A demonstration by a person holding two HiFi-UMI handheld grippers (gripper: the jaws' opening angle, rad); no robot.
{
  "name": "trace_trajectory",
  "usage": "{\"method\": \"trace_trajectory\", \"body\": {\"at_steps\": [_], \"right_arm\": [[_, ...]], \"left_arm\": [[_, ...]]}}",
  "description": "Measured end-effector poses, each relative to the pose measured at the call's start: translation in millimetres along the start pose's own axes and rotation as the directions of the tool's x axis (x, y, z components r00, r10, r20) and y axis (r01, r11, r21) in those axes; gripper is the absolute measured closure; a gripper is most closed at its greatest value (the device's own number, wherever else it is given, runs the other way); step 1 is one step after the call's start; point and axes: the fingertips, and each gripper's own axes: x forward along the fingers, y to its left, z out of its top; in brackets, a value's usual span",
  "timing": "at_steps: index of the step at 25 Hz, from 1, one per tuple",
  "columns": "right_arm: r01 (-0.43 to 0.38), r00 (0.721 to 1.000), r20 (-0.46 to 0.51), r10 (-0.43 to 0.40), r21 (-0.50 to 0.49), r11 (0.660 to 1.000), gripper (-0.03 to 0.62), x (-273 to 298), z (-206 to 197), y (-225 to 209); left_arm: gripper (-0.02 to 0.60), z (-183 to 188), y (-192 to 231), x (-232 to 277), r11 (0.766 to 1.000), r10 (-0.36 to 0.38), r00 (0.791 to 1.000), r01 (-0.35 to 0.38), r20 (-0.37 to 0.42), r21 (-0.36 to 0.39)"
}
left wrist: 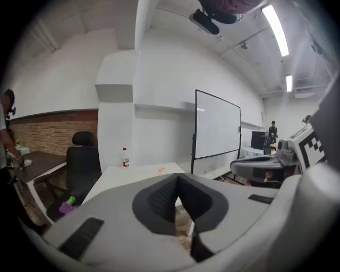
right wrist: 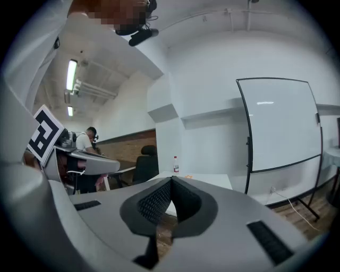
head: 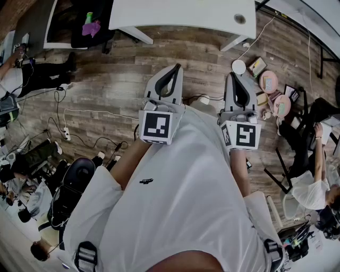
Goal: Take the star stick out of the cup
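No cup and no star stick show in any view. In the head view I hold both grippers close to my chest, above a wooden floor. The left gripper [head: 175, 66] is shut with nothing between its pads. My right gripper [head: 235, 74] is shut and empty too. Both point towards a white table [head: 180, 13] ahead. In the left gripper view the left gripper [left wrist: 177, 178] has its tips together in front of that table [left wrist: 133, 175]. The right gripper view shows the right gripper [right wrist: 171, 180] closed the same way. A small orange thing [left wrist: 161, 170] lies on the tabletop, too small to identify.
A plastic bottle [left wrist: 125, 157] stands on the table's far side. A black office chair [left wrist: 82, 159] is at its left and a whiteboard [left wrist: 218, 130] on a stand at its right. Cables [head: 64, 122] and pink round items [head: 276, 90] lie on the floor. People sit at both sides.
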Motion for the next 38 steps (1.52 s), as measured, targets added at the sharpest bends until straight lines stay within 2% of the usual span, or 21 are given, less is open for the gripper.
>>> {"method": "trace_trajectory", "body": {"at_steps": [4, 11, 15, 19, 26, 29, 33, 38], "right_arm": [[-0.007, 1.000, 0.012, 0.008, -0.014, 1.000, 0.591, -4, 3, -3], [-0.070, 0.998, 0.004, 0.070, 0.057, 0.996, 0.591, -15, -14, -15], [-0.056, 0.998, -0.013, 0.057, 0.020, 0.998, 0.591, -20, -23, -24], [-0.059, 0.998, -0.022, 0.060, 0.066, 0.996, 0.591, -11, -27, -27], [-0.075, 0.994, -0.072, 0.077, 0.038, 0.996, 0.591, 49, -28, -28], [-0.040, 0.995, -0.092, 0.044, 0.046, 0.998, 0.591, 87, -25, -35], [-0.020, 0.995, -0.093, 0.024, 0.043, 0.999, 0.591, 139, -10, -39], [0.042, 0.993, -0.108, -0.041, 0.005, 0.999, 0.591, 202, 18, -47]], "left_arm": [[0.574, 2, -8, -2, 1.000, 0.009, 1.000, -0.009, 0.013, 0.011], [0.574, -11, -25, 3, 0.999, 0.034, 0.999, -0.034, 0.016, 0.006], [0.574, -15, -29, 4, 0.999, 0.051, 0.999, -0.051, 0.018, 0.001], [0.574, -13, -21, 11, 0.998, 0.057, 0.998, -0.057, 0.005, -0.006], [0.574, -2, 16, 62, 0.999, 0.032, 0.999, -0.032, 0.011, -0.031], [0.574, 8, 46, 91, 0.998, 0.018, 1.000, -0.017, 0.008, -0.063], [0.574, 31, 89, 130, 0.998, -0.005, 1.000, 0.006, 0.014, -0.058], [0.574, 57, 135, 178, 0.995, -0.073, 0.997, 0.074, 0.012, -0.067]]}}
